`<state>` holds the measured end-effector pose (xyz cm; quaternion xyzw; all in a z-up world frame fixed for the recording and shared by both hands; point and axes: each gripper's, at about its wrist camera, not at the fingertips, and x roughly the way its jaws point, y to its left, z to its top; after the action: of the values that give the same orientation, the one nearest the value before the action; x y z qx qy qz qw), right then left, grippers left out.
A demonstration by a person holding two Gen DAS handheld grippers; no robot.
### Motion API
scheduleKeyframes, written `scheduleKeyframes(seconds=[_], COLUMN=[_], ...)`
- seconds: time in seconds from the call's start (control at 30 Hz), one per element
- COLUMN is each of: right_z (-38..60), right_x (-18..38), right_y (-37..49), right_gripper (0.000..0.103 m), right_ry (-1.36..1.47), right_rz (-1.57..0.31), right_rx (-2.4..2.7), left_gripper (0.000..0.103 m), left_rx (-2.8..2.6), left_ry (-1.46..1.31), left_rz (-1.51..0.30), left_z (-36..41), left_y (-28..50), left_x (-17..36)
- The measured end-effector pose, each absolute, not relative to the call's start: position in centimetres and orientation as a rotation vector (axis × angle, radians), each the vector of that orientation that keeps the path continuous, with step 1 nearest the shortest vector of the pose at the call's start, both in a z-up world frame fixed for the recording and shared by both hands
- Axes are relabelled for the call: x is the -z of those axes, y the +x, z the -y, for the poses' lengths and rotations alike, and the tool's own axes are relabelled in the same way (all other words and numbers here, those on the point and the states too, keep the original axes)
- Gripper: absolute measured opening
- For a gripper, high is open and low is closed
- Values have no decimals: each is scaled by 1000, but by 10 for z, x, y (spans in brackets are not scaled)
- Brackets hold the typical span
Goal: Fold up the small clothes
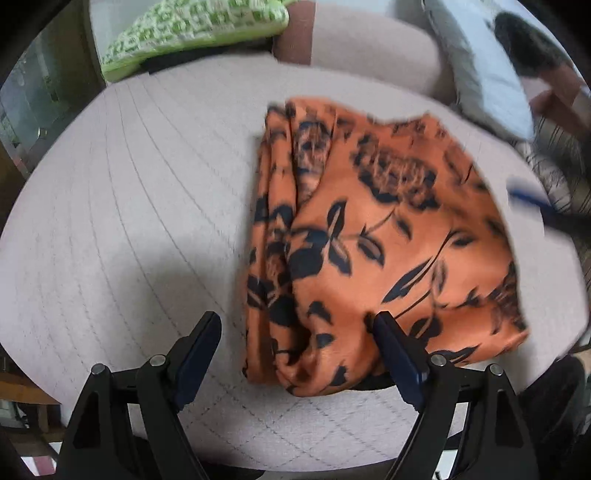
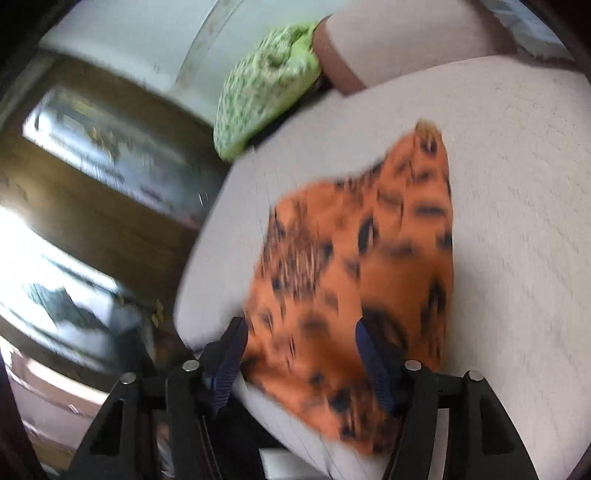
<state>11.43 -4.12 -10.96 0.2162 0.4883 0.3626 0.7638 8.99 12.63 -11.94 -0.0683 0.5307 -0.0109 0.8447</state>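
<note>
Seat: a broad pale grey quilted cushion surface (image 1: 122, 206), stitched in long lines and diamonds, filling most of both views; it bears everything below. A pale backrest with a brown band rises behind it.

Garment: a folded orange cloth printed with black flowers and leaves (image 1: 388, 236), lying flat on the right half of the seat in the left wrist view, with bunched pleats along its left edge and a smoother panel to the right. In the right wrist view the same cloth (image 2: 354, 266) is heavily blurred and runs from the near edge of the seat up toward its middle.

Pillow, grey: a pale grey-blue cushion (image 1: 476, 70) propped at the far right of the seat, well apart from the cloth's left edge.

Pillow, green: a lime-green and white patterned cushion (image 1: 192, 33) at the far left corner, against the backrest (also seen in the right wrist view (image 2: 266, 85)).

Left gripper (image 1: 295, 325): black frame, dark blue pads, jaws spread wide. The right-hand finger (image 1: 399, 354) lies over the near part of the cloth; the other stands over bare seat. Nothing is pinched between them.

Right gripper (image 2: 299, 332): jaws apart, straddling the near end of the cloth, which lies between the fingers; the blur hides whether either pad touches it, and no grip shows.

Fragment: a blue-tipped dark object (image 1: 532, 203) at the right edge of the left wrist view, too smeared to identify.
</note>
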Motion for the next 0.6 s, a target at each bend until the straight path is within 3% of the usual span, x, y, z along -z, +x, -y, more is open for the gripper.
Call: scheduleKeyframes(seconds=[0.1,0.17,0.33,0.4,0.6], right_z=[33,28,59,79,92], right_x=[130,173,132,127,180], right_y=[164,191,166,152,152], right_gripper=[74,73,74,79,80], right_ry=[572,640,668,636,723], right_rz=[-1091,-1244,-1050,-1016,-1171], right_rx=[-807,-700,-783,-708,-700], left_gripper=[86,86,87,87,87], left_rx=[26,48,109,164,259], left_ry=[-198,-224,-356,-464,-726], left_rz=[-1113,-1088,-1004,-1019,-1107], left_z=[-133,-139,-176,-195,-208], left_y=[90,90,106,121,154], left_x=[120,109,85,94,133])
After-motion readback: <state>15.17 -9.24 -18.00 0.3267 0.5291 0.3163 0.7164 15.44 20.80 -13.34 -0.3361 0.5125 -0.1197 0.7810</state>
